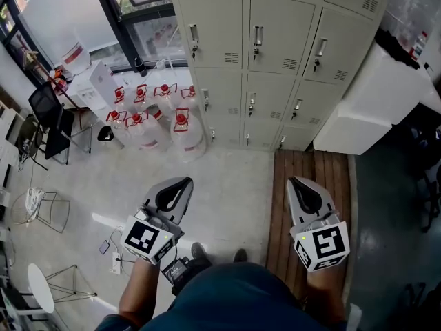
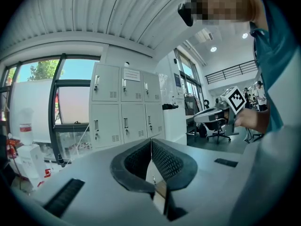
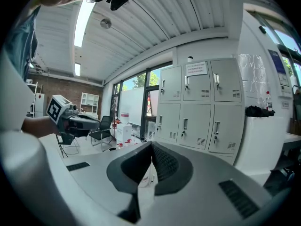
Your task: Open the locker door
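Note:
A bank of beige lockers (image 1: 275, 54) stands ahead, every door closed, each with a small handle and key lock. The same lockers (image 2: 124, 109) fill the middle of the left gripper view and lockers (image 3: 200, 112) sit to the right in the right gripper view. My left gripper (image 1: 180, 183) is held low at the left, well short of the lockers, jaws shut with nothing between them. My right gripper (image 1: 298, 183) hovers low at the right over the wooden floor strip, also shut and empty. Both stay far from any locker handle.
Several large water jugs with red caps (image 1: 148, 112) crowd the floor left of the lockers. A big white box (image 1: 368, 98) stands to the right of them. A black chair (image 1: 52, 119) and wire stools (image 1: 41, 209) sit at the left by the window.

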Motion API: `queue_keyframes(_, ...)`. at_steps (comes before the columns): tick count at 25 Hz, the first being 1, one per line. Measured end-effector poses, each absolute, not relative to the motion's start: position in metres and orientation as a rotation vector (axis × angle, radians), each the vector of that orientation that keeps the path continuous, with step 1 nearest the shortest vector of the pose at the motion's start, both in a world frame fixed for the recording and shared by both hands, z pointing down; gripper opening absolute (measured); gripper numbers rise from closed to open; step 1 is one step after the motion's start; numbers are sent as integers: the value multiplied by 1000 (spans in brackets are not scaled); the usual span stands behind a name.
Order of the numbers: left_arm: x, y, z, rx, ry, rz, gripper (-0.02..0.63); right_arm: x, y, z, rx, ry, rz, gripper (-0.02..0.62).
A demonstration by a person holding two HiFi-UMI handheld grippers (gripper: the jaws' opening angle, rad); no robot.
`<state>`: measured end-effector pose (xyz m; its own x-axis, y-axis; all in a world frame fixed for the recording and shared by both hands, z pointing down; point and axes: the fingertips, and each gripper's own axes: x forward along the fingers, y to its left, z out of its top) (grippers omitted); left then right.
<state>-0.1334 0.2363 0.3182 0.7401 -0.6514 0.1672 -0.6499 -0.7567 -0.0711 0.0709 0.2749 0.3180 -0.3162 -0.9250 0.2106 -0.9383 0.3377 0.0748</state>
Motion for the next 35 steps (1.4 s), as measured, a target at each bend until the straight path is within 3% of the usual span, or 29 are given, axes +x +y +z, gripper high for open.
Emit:
queue_keyframes(15, -153, 233, 319, -2902, 1161, -325, 18, 71, 263, 325, 1745, -2419, 134, 38)
queue_keyframes(35, -195, 62, 320, -3021, 815, -226, 18, 8, 156, 307, 1995, -2165, 116, 37)
